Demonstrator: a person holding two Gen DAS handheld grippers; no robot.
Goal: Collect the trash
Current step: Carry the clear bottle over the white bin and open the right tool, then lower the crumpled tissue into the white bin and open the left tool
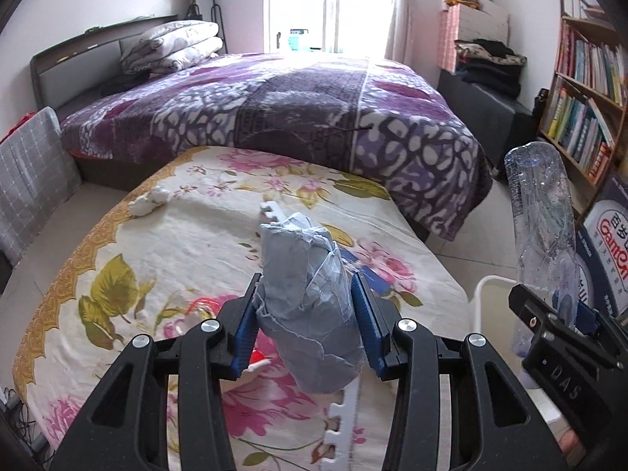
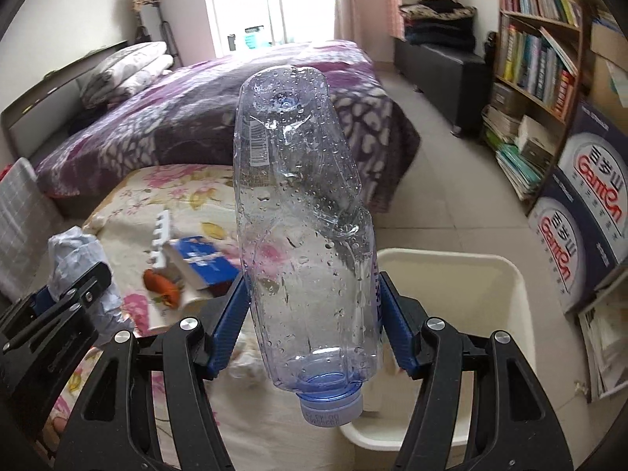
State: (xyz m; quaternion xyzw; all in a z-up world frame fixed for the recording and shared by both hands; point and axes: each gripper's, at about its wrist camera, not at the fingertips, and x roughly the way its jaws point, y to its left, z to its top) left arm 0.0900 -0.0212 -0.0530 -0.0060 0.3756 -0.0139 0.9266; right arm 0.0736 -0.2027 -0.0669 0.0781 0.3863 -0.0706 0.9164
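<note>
**Both claws loaded, bin next**

Over the flowered tabletop point(image 1: 165, 243), in the left wrist view, the left claw point(image 1: 304, 316) was clamped narrow on a crumpled grey paper wad point(image 1: 310, 298), its blue pads pressing the wad's sides and holding it clear of the cloth. A small white tissue scrap point(image 1: 151, 200) lay far left on the cloth, uncollected. At the right edge the right claw carried the bottle beside the white bin's rim point(image 1: 490, 286).

In the right wrist view, the right claw point(image 2: 314, 318) gripped a dented clear plastic bottle point(image 2: 298, 216), cap end nearest the camera, base pointing away. The white bin point(image 2: 451, 267) stood open on the floor just to the right, below the bottle. A blue book point(image 2: 200, 259) and an orange object point(image 2: 161, 286) remained on the tabletop.

The step looked like carrying to the bin; next, each load would need to be over the opening before release.
</note>
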